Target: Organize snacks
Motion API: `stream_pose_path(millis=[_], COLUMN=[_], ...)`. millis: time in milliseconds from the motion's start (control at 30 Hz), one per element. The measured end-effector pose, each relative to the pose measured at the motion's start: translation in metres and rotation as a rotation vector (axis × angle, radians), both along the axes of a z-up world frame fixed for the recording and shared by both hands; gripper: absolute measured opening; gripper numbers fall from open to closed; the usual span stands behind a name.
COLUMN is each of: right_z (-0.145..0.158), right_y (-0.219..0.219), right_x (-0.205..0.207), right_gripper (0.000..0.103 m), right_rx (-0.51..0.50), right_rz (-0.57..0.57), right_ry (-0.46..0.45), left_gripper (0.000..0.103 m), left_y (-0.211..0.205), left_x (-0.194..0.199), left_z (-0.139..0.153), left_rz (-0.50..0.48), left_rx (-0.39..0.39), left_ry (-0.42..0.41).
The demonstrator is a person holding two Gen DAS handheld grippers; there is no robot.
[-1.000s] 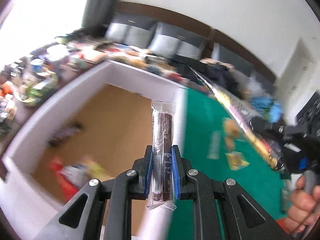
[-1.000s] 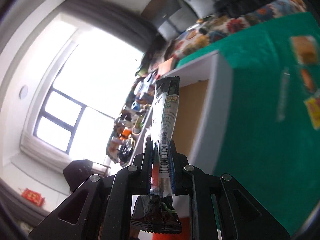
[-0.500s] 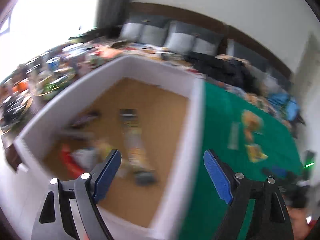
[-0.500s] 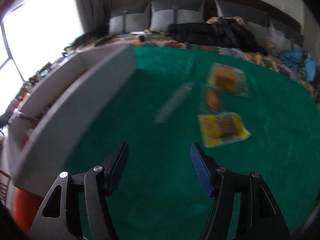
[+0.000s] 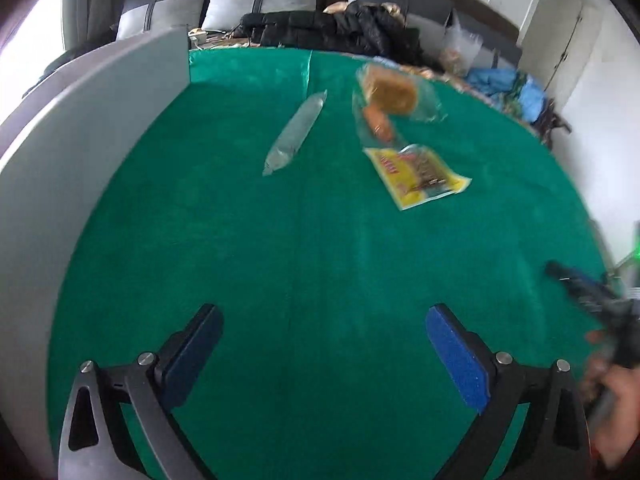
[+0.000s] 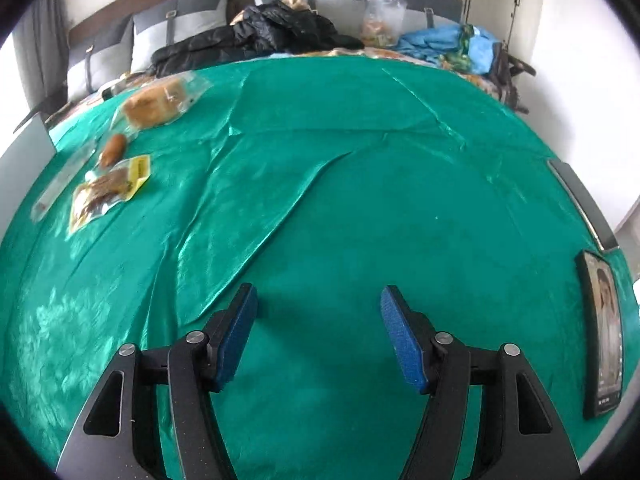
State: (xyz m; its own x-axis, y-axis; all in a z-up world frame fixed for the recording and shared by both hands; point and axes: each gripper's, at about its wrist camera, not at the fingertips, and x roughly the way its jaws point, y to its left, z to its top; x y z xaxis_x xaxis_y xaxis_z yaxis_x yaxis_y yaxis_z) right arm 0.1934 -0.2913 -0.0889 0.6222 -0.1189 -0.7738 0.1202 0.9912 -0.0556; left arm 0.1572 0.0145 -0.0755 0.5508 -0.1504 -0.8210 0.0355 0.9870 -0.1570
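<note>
Four snacks lie clustered on the green cloth [image 5: 320, 240]: a clear sleeve [image 5: 297, 132], a wrapped bun [image 5: 394, 90], a small sausage [image 5: 378, 122], a yellow packet [image 5: 418, 174]. The grey box wall [image 5: 80, 140] stands left. The left gripper [image 5: 324, 344] has just been opening, wide and empty; the right gripper [image 6: 318, 334] gapes empty.
</note>
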Motion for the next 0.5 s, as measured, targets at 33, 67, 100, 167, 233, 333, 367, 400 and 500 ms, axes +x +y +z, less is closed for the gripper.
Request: stream_pose_path(millis=[33,67,100,167,233,333,367,400,500], right_z=[0.0,0.0,0.002,0.003,0.003,0.002,0.003,0.003,0.002], right_y=[-0.004,-0.004,-0.006,0.001,0.002,0.005,0.005,0.005,0.004], right_x=[0.005,0.008,0.006,0.004,0.005,-0.001,-0.002,-0.003,-0.002], right_gripper=[0.069,0.07,0.073,0.076,0.08,0.083,0.084,0.085,0.087], right_rx=[0.008,0.007,0.006,0.004,0.006,0.007,0.009,0.01,0.008], right_rz=[-0.009,-0.016,-0.018,-0.016,-0.014,-0.01,-0.008,-0.007,-0.009], right_ry=[0.0,0.001,0.002,0.006,0.009,0.014,0.014,0.015,0.017], left_gripper=[0.1,0.1,0.1,0.1,0.1,0.103,0.103,0.103,0.103], left_y=[-0.004,-0.008,-0.011,-0.018,-0.026,-0.029,-0.028,-0.027,-0.025], left_x=[0.002,0.007,0.011,0.021,0.033,0.041,0.043,0.044,0.044], left_z=[-0.004,-0.007,-0.008,-0.01,-0.013,-0.017,-0.018,-0.019,-0.019], left_rz=[0.005,0.01,0.011,0.001,-0.019,-0.038,-0.037,-0.038,-0.042], left_rx=[0.011,0.021,0.027,0.051,0.093,0.147,0.145,0.143,0.14], left_ry=[-0.003,-0.01,-0.021,-0.04,-0.04,-0.041,-0.04,-0.04,-0.04])
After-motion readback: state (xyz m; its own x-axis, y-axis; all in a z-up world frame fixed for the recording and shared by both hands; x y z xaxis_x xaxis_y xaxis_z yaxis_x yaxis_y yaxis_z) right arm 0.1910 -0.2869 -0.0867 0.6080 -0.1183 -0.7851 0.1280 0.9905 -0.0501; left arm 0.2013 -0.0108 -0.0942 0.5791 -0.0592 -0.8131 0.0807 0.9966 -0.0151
